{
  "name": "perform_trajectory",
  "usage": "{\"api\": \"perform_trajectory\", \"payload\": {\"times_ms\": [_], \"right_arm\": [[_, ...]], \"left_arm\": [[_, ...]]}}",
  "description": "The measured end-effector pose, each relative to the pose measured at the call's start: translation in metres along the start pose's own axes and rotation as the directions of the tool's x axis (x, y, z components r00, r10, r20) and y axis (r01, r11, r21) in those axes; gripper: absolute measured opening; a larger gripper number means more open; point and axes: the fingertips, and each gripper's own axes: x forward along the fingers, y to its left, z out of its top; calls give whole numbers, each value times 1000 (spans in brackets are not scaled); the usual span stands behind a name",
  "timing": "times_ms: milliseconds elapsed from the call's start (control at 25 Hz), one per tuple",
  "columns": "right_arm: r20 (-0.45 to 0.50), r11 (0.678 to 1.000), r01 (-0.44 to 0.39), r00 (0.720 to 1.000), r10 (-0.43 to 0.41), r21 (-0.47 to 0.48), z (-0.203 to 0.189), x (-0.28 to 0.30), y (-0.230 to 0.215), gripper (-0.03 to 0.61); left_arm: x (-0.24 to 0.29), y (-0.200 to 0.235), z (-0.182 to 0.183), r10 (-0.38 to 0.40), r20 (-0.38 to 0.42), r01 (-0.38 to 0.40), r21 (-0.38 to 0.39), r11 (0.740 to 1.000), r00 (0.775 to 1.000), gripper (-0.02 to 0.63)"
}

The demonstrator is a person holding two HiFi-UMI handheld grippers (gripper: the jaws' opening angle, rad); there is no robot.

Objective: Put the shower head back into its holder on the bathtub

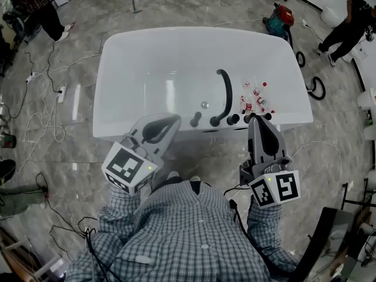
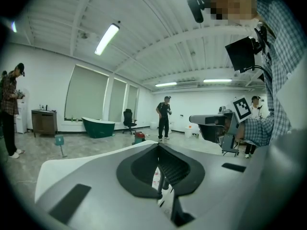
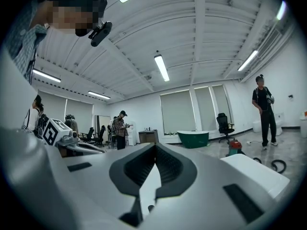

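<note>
A white bathtub (image 1: pixel 135 51) fills the middle of the head view. The black shower head (image 1: pixel 225 93) lies curved along the tub's near side, its lower end down among the black knobs (image 1: pixel 233 119) on the rim; whether it sits in a holder I cannot tell. Just short of the rim and left of the knobs, my left gripper (image 1: pixel 174 120) is shut and empty. At the rim by the rightmost knobs, my right gripper (image 1: pixel 253 118) has its jaws together, nothing between them. Both gripper views look level across the room over shut tips, left gripper (image 2: pixel 158 145) and right gripper (image 3: pixel 155 145).
Several small red-and-white bottles (image 1: pixel 256 97) lie inside the tub near the shower head. A red vacuum (image 1: pixel 281 15) stands beyond the tub's far right corner. Cables and a power strip (image 1: pixel 61 93) lie on the floor at the left. People stand around the room; a green tub (image 2: pixel 98 127) stands far off.
</note>
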Motion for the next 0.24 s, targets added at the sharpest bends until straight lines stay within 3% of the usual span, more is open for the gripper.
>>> {"api": "perform_trajectory", "payload": {"times_ms": [240], "right_arm": [[-17,1000,-4,1000,4,-3,2,9,8,15]], "left_arm": [[-1,8,2,-19,-11,19,-10,1000,1000,11]]}}
